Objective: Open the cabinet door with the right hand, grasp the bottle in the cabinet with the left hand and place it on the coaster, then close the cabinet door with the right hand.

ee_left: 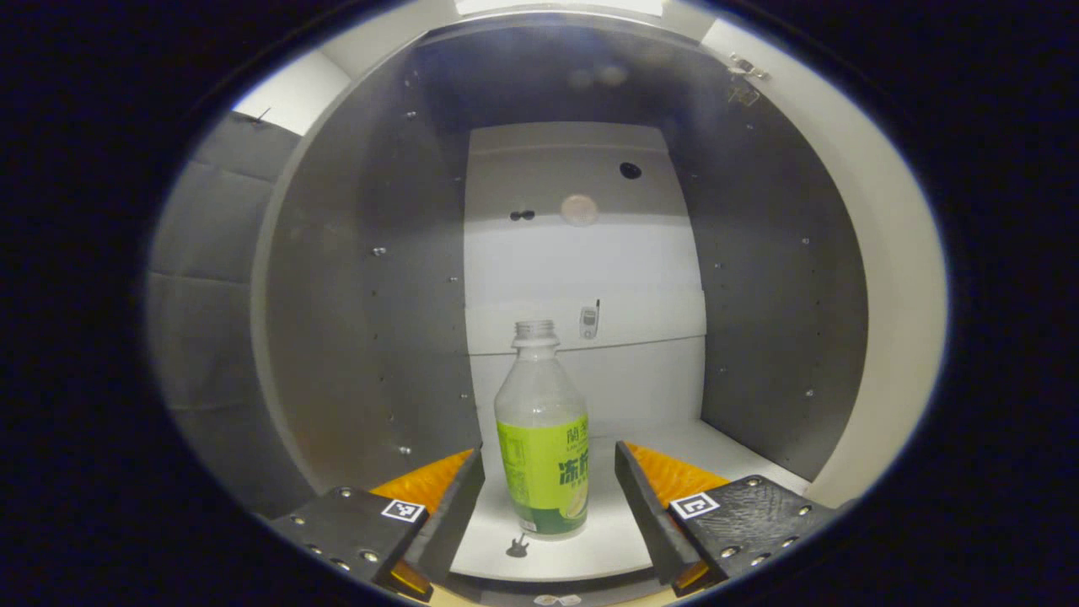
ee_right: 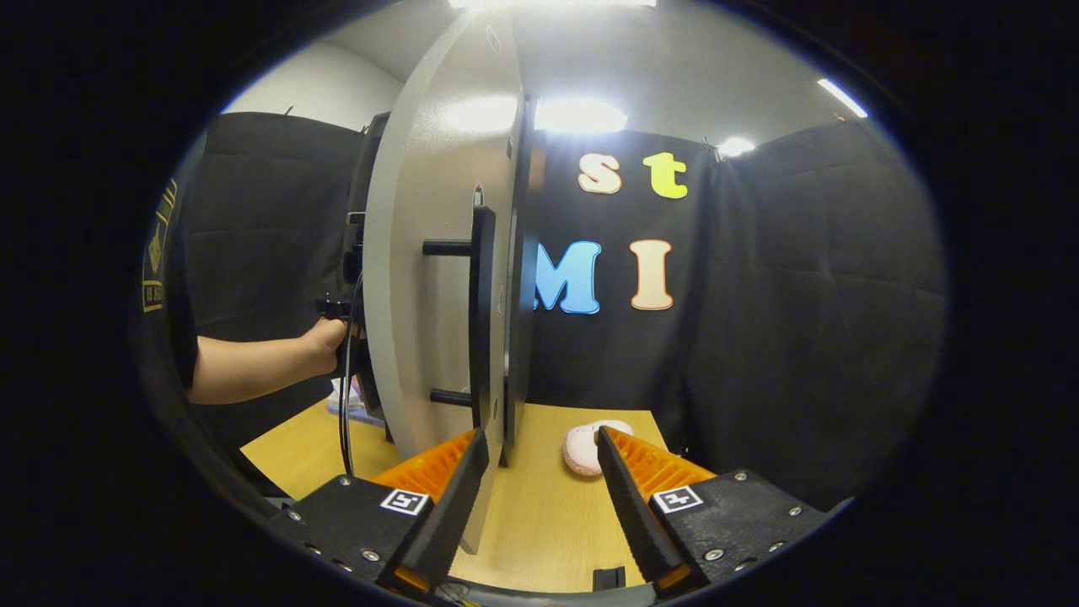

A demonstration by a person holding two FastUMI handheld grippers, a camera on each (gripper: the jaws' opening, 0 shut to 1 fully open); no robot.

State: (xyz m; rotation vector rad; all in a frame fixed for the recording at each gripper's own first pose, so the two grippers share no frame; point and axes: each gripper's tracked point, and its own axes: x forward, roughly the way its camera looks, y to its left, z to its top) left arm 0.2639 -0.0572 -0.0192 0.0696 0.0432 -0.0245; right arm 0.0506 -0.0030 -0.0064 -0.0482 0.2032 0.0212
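A clear capless bottle (ee_left: 544,430) with a green label stands upright on the cabinet's white floor (ee_left: 708,447). My left gripper (ee_left: 550,476) is open, its fingers on either side of the bottle's lower half with gaps to both. In the right gripper view the grey cabinet door (ee_right: 438,278) stands swung open, edge-on, with its black bar handle (ee_right: 481,316) just ahead. My right gripper (ee_right: 539,472) is open and empty near the door's lower edge. A pink round coaster (ee_right: 583,447) lies on the wooden table (ee_right: 548,514) beyond the right finger.
The cabinet has dark grey side walls (ee_left: 784,278) and a white back panel (ee_left: 582,278). A person's hand (ee_right: 324,341) and forearm reach behind the open door, holding the other gripper. Black cloth walls the booth.
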